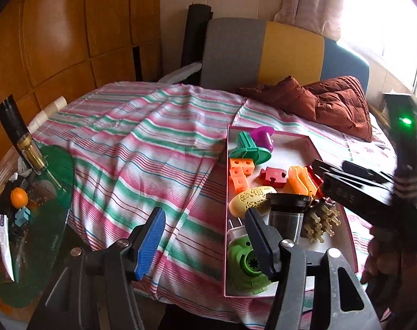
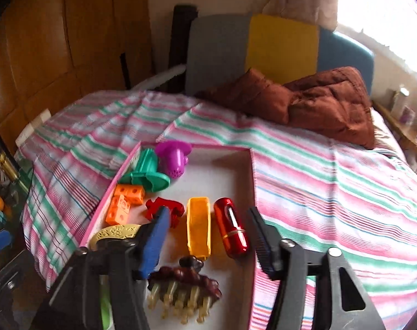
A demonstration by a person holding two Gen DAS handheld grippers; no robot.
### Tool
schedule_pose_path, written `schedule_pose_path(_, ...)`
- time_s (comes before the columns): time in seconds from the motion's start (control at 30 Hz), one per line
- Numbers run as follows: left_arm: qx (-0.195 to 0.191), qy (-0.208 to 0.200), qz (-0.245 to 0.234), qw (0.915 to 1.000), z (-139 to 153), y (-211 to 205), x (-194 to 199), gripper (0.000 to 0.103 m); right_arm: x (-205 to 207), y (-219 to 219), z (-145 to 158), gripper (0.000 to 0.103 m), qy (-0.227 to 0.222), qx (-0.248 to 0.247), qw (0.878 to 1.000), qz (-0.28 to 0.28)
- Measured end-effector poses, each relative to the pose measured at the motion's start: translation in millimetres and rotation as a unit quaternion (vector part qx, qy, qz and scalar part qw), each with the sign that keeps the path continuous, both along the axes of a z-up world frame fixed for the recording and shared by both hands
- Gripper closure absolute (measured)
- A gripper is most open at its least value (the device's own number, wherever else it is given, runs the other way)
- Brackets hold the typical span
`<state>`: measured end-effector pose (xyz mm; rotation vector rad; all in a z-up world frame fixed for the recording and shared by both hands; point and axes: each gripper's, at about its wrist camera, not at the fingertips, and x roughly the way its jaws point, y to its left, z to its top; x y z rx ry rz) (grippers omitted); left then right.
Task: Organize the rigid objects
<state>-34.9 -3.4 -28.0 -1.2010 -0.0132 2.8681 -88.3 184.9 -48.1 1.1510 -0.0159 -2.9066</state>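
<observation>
My right gripper (image 2: 208, 236) hangs spread and empty over the pink tray (image 2: 109, 192), my left gripper (image 1: 203, 236) likewise spread beside it.

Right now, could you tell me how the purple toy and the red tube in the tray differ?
The purple toy is flared and perforated, at the tray's far end; the red tube is smooth, glossy and rounded, lying lengthwise near the right wall. The purple toy touches the green piece; the red tube lies beside an orange one. Both rest inside the tray.
</observation>
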Motion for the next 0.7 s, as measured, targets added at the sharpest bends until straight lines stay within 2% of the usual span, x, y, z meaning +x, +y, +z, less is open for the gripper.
schedule_pose_path(0.07,-0.004,0.010,-0.002,0.9999,3.3,1.7,4.4,0.042,13.2,1.8,6.5,0.035,0.013,-0.003,1.000,-0.014)
schedule_pose_path(0.17,0.004,0.017,-0.010,0.9998,8.0,3.5,8.7,0.042,33.0,3.3,13.0,0.031,0.028,-0.006,0.999,-0.029)
schedule_pose_path(0.33,0.012,0.029,-0.013,0.9994,13.5,6.4,17.5,0.042,56.1,3.4,13.6,0.031,0.029,-0.001,0.999,-0.039)
schedule_pose_path(0.7,0.004,0.036,-0.019,0.9992,17.1,12.3,32.0,0.042,83.2,-4.7,11.2,0.030,0.043,0.018,0.998,-0.045)
